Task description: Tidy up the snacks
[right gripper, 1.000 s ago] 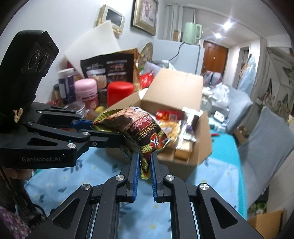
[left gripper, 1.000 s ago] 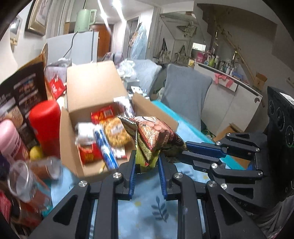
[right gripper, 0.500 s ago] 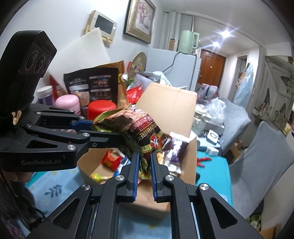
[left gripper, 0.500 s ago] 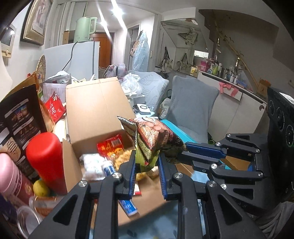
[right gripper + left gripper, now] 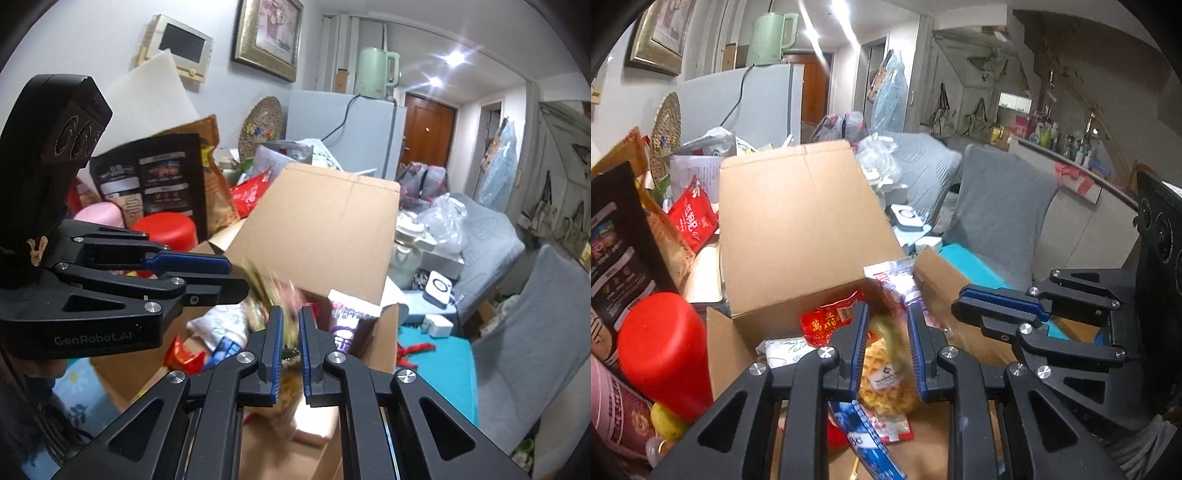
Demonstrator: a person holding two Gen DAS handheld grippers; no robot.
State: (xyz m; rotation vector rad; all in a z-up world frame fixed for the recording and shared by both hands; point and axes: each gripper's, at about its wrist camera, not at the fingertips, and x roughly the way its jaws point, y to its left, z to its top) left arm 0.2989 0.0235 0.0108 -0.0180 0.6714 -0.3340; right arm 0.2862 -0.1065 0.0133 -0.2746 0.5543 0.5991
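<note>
Snack sorting well under way: a cardboard box (image 5: 798,229) with its far flap raised already holds a red packet (image 5: 827,321), a yellow waffle-like pack (image 5: 886,387), a blue tube (image 5: 864,439) and, against its right wall, a purple-and-white pack (image 5: 351,317). Above the opening, the snack bag (image 5: 271,291) shows only as a brown-green blur just past the tips of the right gripper (image 5: 290,332). Both this and the left gripper (image 5: 888,332) have their fingers drawn in narrow, but the blur hides whether either is pinching the bag or has let it go. To judge by the scene, this bag is about to land in the box, with more to sort. Left of the box, crowding it, stand a red canister (image 5: 661,350), a tall black pouch (image 5: 155,177) and a lemon (image 5: 666,421). The raised flap blocks any reach from the far side. A grey chair (image 5: 997,206) stands at far right.
</note>
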